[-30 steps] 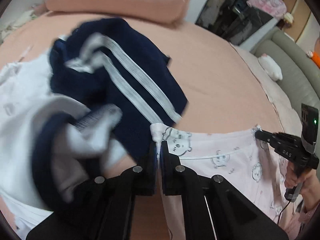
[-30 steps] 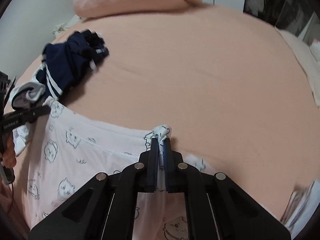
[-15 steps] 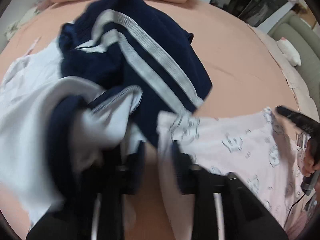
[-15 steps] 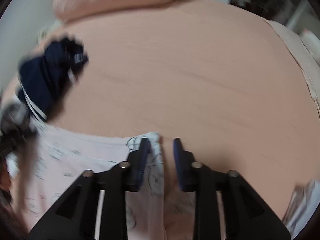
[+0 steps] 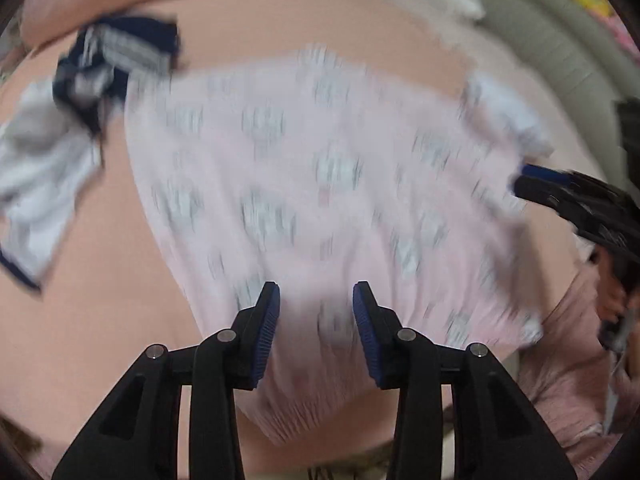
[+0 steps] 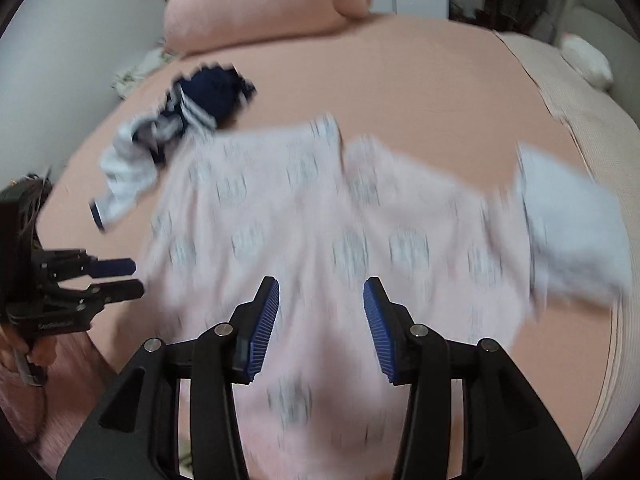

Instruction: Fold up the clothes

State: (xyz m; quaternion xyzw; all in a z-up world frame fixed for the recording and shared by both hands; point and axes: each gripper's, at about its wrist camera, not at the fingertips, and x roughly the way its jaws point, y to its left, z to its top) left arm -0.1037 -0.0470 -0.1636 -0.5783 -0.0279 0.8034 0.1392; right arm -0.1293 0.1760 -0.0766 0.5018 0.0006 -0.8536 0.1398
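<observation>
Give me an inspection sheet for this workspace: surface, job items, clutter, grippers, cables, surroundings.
Surface: peach bed sheet, mostly bare toward the far side.
Job's things: pink bear-print garment spread flat, blurred; navy striped garment crumpled at the far left, touching a white garment.
Clutter: white cloth at the pink garment's right end.
Grippers: left gripper open, over the pink garment; right gripper open, over the same garment; neither holds anything.
Cables: nothing seen clearly.
Surroundings: pink pillow at the head of the bed; grey sofa beyond the bed.
</observation>
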